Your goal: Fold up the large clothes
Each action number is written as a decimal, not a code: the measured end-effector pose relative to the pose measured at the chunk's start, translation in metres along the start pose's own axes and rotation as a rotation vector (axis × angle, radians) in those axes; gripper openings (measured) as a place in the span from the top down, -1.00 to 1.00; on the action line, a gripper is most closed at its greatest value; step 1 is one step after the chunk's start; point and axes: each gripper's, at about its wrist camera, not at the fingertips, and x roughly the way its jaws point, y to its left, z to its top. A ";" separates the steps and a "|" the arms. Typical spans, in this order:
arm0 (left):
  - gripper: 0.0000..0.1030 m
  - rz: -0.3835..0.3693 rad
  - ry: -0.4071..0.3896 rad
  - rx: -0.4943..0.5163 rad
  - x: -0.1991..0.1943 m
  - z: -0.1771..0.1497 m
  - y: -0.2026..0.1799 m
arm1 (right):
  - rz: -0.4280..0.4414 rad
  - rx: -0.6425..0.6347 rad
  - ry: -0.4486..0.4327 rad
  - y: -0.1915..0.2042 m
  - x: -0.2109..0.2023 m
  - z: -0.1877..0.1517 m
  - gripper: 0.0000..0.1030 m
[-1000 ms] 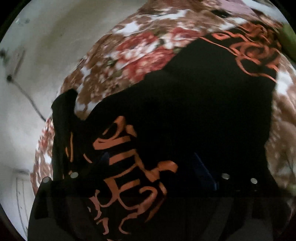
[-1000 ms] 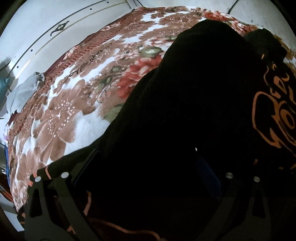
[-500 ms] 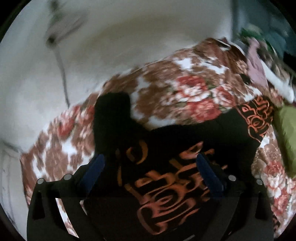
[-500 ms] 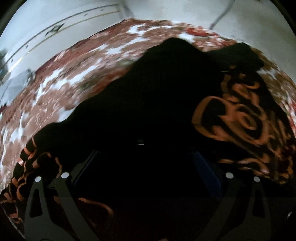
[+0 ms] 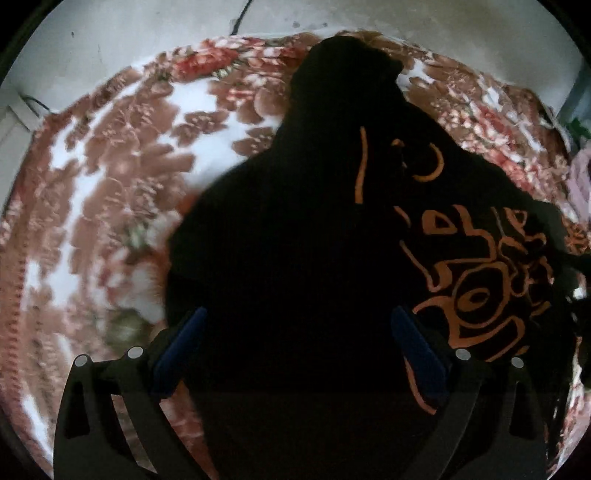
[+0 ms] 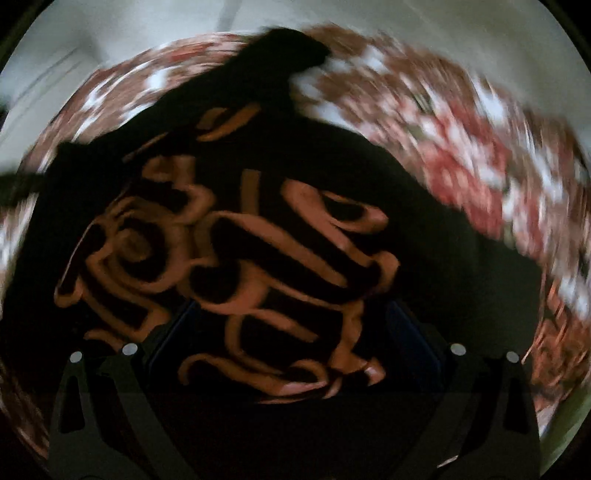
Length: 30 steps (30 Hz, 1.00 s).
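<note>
A bedroom in a home is showing here. A plush floral blanket (image 5: 122, 192) in brown, red and white is covering a bed and filling most of both views. A plain whitish wall (image 5: 155, 33) is rising right behind it, with a dark cable (image 5: 240, 16) hanging down it. More cloth is lying piled at the bed's far right edge (image 5: 580, 177).

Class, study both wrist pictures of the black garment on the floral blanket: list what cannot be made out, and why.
- Left wrist view: the black garment is too dark to show folds or layers.
- Right wrist view: motion blur smears the floral blanket and the orange print.
- Right wrist view: right gripper fingers merge into dark cloth; whether they grip is unclear.
</note>
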 end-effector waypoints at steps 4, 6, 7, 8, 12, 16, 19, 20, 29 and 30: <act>-0.89 -0.068 0.013 -0.026 0.025 0.002 0.014 | -0.090 -0.088 0.038 0.002 0.016 -0.008 -0.91; -0.89 -0.070 0.053 -0.040 0.043 0.004 0.022 | -0.109 -0.107 0.036 0.001 0.021 -0.016 -0.91; -0.89 -0.062 0.061 -0.030 0.049 0.005 0.023 | -0.104 -0.095 0.025 -0.004 0.020 -0.020 -0.91; -0.89 -0.048 0.064 -0.012 0.054 0.005 0.022 | -0.096 -0.078 0.026 -0.009 0.019 -0.024 -0.91; -0.90 0.008 0.070 0.044 0.060 0.004 0.010 | -0.065 -0.046 0.038 -0.021 0.015 -0.031 -0.91; -0.90 0.050 0.039 0.062 0.038 0.005 0.000 | -0.050 -0.032 0.038 -0.025 0.002 -0.038 -0.91; -0.90 0.094 -0.042 0.047 -0.001 0.004 -0.010 | -0.059 0.035 0.039 -0.041 -0.014 -0.044 -0.91; -0.90 0.109 -0.068 0.049 -0.014 0.002 -0.017 | -0.041 0.079 0.033 -0.052 -0.022 -0.047 -0.91; -0.90 0.020 -0.153 0.111 -0.068 -0.013 -0.129 | -0.123 0.467 0.051 -0.213 -0.094 -0.071 -0.91; -0.90 0.018 -0.155 0.131 -0.066 -0.016 -0.148 | -0.140 0.499 0.056 -0.232 -0.101 -0.075 -0.91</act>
